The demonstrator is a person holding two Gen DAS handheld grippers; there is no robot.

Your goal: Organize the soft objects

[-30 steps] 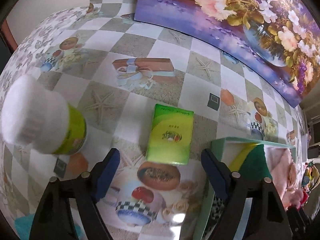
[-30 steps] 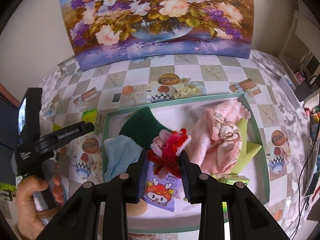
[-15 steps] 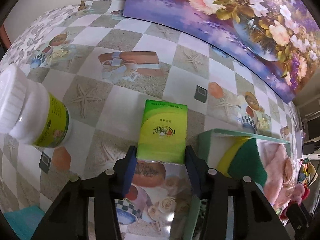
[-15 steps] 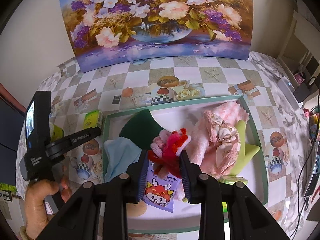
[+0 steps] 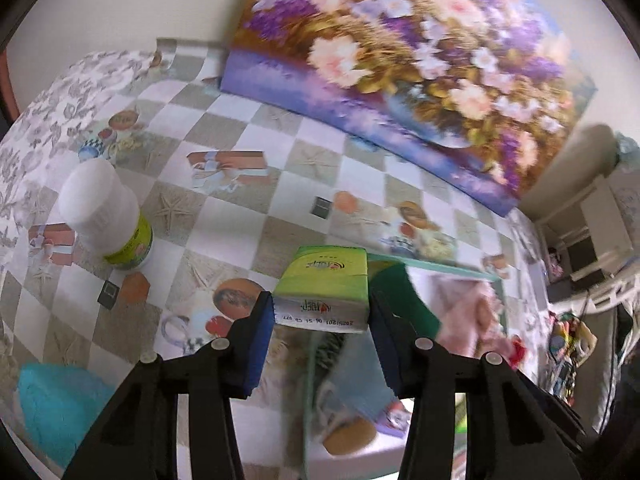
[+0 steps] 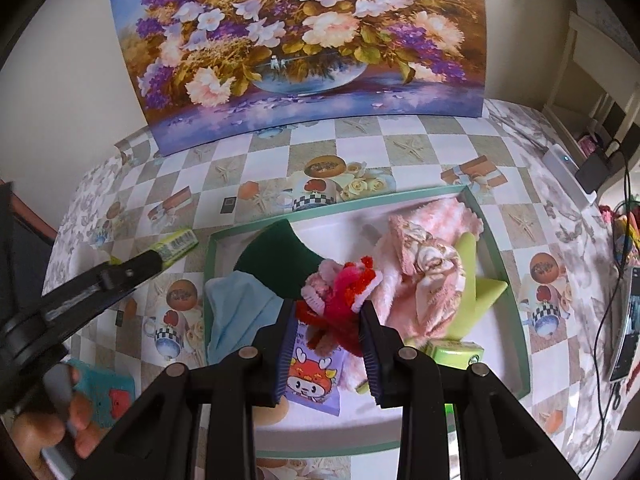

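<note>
My left gripper (image 5: 320, 316) is shut on a green tissue pack (image 5: 326, 284) and holds it lifted above the table, next to the left wall of the green-rimmed tray (image 6: 496, 248). The pack also shows in the right wrist view (image 6: 176, 246). My right gripper (image 6: 326, 320) is shut on a red and pink fuzzy toy (image 6: 340, 292) above the tray. The tray holds a dark green sponge (image 6: 280, 252), a light blue cloth (image 6: 236, 312), a pink towel (image 6: 420, 268), a yellow-green piece (image 6: 476, 296), a purple wipes packet (image 6: 316, 376) and a second green pack (image 6: 456, 354).
A white bottle with a green label (image 5: 106, 220) stands on the checkered tablecloth at the left. A turquoise cloth (image 5: 56, 400) lies near the front left edge. A flower painting (image 6: 304, 40) leans against the back wall. Cables and devices (image 6: 592, 168) lie at the right.
My left gripper closed on the green tissue pack, lifted it off the table and moved it right toward the tray. My right gripper stayed still with the fuzzy toy.
</note>
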